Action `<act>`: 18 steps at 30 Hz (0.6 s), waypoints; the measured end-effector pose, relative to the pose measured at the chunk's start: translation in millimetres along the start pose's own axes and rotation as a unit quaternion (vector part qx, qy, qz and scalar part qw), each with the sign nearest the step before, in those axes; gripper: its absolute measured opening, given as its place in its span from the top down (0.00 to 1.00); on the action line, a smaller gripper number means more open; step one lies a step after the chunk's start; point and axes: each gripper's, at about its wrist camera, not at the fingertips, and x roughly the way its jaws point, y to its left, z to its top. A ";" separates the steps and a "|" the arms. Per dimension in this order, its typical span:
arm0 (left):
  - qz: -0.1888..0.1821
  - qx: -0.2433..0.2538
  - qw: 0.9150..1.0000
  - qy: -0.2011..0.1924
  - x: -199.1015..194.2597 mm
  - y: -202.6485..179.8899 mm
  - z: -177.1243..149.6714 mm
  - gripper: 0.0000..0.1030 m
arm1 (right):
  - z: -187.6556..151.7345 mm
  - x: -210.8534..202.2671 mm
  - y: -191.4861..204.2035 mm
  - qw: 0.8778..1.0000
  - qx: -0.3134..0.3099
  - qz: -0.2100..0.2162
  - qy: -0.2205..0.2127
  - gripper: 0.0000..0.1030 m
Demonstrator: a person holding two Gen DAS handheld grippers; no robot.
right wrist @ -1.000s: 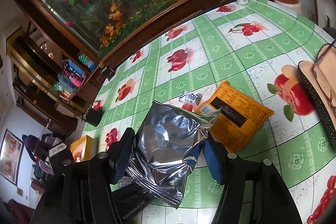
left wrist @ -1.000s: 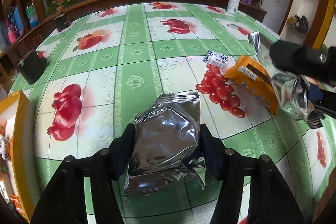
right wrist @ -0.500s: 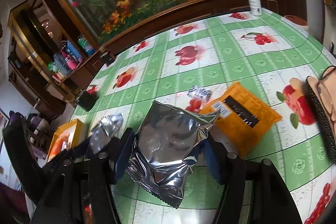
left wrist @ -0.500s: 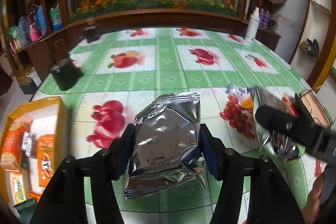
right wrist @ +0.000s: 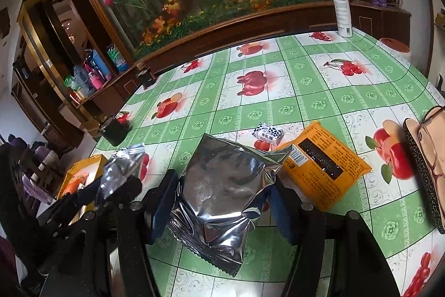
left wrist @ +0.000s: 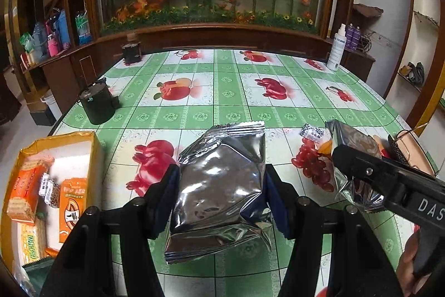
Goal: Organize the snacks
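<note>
The left gripper (left wrist: pixel 219 185) is closed on a silver pack (left wrist: pixel 222 183) above the counter (left wrist: pixel 228 91). The right gripper (right wrist: pixel 222 196) grips another silver bag (right wrist: pixel 222 185), near the orange box (left wrist: pixel 69 152).

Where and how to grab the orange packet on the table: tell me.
Take the orange packet across its short width near the middle, coming down from above. It lies flat and skewed on the tablecloth, so turn the jaws to match. One corner sits behind the silver bag; approach from the clear right side.
</note>
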 end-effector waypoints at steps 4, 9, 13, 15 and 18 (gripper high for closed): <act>0.000 0.015 1.000 0.007 5.4 -7.3 -3.6 0.42 | 1.4 -2.7 0.9 1.000 0.003 0.003 -0.009 0.34; -0.009 0.027 1.000 0.012 4.1 -13.4 -4.9 0.42 | 1.0 -1.4 2.3 1.000 0.005 0.015 -0.005 0.34; -0.039 0.006 0.999 0.023 1.3 -7.1 -2.3 0.42 | 0.4 -1.3 2.9 1.000 0.009 0.030 -0.001 0.34; -0.030 0.001 0.999 0.014 -2.4 -3.4 -0.7 0.42 | 0.1 -1.6 0.9 0.999 0.012 0.032 0.000 0.34; -0.027 -0.009 1.000 0.004 -9.0 5.4 4.0 0.42 | -0.3 -0.1 -1.9 0.999 0.022 0.040 0.004 0.34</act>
